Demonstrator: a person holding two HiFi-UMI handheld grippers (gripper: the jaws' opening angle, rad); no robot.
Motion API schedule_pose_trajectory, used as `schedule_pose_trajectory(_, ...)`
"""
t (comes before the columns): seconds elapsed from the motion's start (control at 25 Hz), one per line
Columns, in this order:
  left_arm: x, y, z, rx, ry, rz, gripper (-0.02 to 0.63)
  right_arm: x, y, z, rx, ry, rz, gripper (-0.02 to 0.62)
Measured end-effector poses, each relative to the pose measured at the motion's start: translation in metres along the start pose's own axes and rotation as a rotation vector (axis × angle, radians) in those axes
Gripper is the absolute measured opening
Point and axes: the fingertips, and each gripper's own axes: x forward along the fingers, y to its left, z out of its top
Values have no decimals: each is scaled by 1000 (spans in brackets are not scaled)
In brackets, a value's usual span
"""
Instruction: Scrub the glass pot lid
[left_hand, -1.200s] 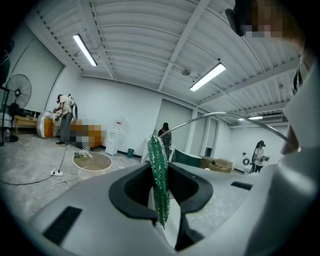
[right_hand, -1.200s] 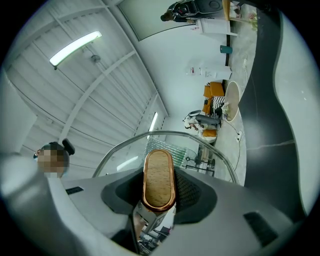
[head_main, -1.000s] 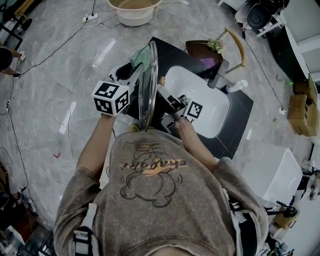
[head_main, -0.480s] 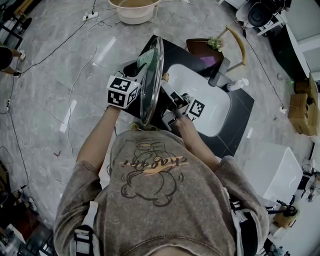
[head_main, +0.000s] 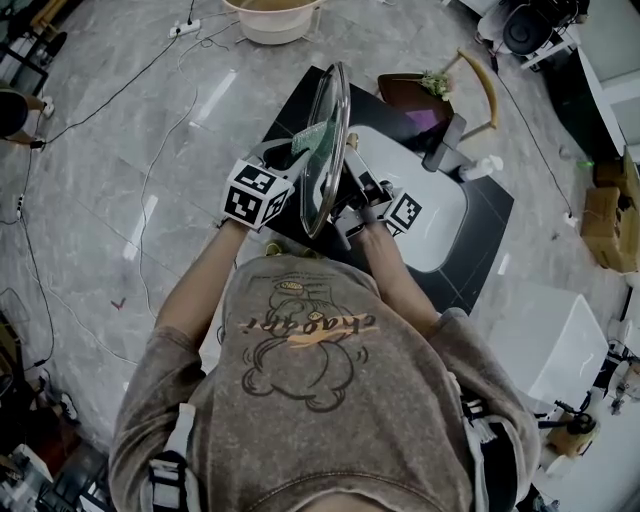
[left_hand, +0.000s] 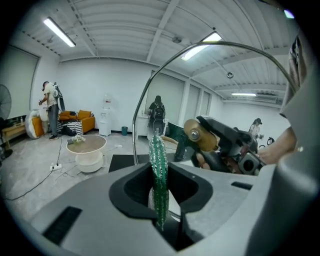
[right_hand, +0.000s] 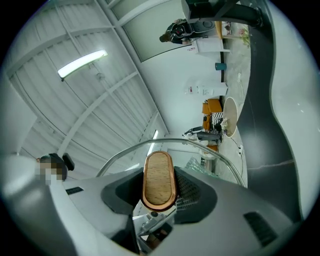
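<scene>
Glass lid (head_main: 325, 150) stands edge-up; right fingers (right_hand: 192, 195) clamp its handle (right_hand: 159, 180), left fingers (left_hand: 132, 192) pinch scrubber (left_hand: 159, 170)

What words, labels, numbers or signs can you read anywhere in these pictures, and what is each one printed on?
Sweatshirt print: one line of cursive script over a cartoon figure, upside down and too stylised to read surely.
Marker cubes: black-and-white square patterns only, no letters or numbers.
Nothing else is readable in any view.
</scene>
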Motion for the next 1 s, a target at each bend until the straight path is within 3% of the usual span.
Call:
schedule_pose_trajectory(0.4,-15,-33,-26,-119,85,-136,84,-4,-13,7,-51,-18,-61,179)
schedule_pose_trajectory(1.0,-64,-79,-6,-231,98,-367,84,-13,-22,20,-97,-30,-108,179)
